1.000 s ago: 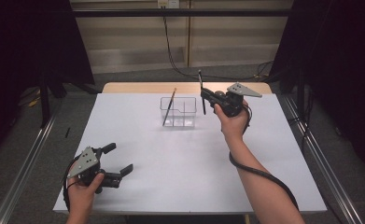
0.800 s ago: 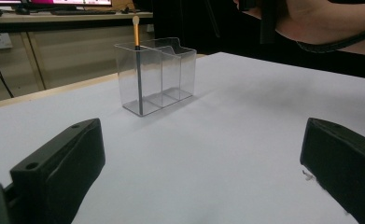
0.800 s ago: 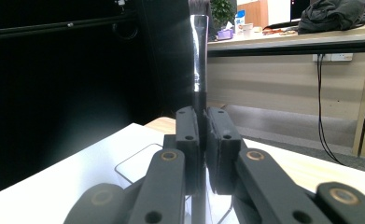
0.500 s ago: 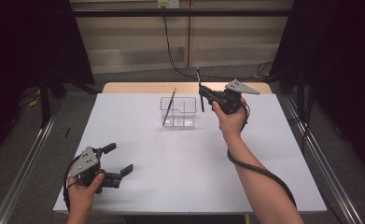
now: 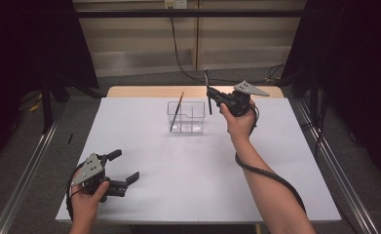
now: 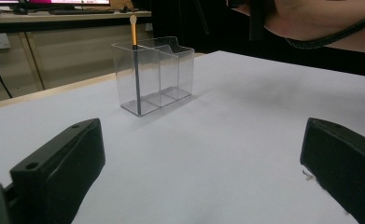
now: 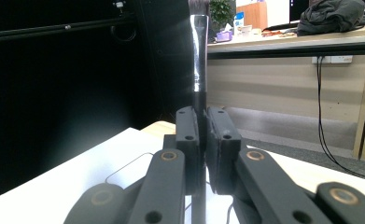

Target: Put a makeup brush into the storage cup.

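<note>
A clear compartment box stands at the table's far middle. An orange-handled brush leans in its left compartment, and it also shows as the brush in the box in the left gripper view. My right gripper hovers just right of the box, shut on a dark brush held upright. In the right gripper view the pads of the right gripper clamp that brush's handle, its silver ferrule rising above. My left gripper rests open at the front left, with nothing in the left gripper.
White sheet covers the table, with a wooden strip along the far edge. Metal rails run down both sides. The right gripper's cable trails along the forearm. The right hand hangs above the box.
The right gripper with the dark brush has edged slightly left, toward the box. The left gripper has stayed put.
</note>
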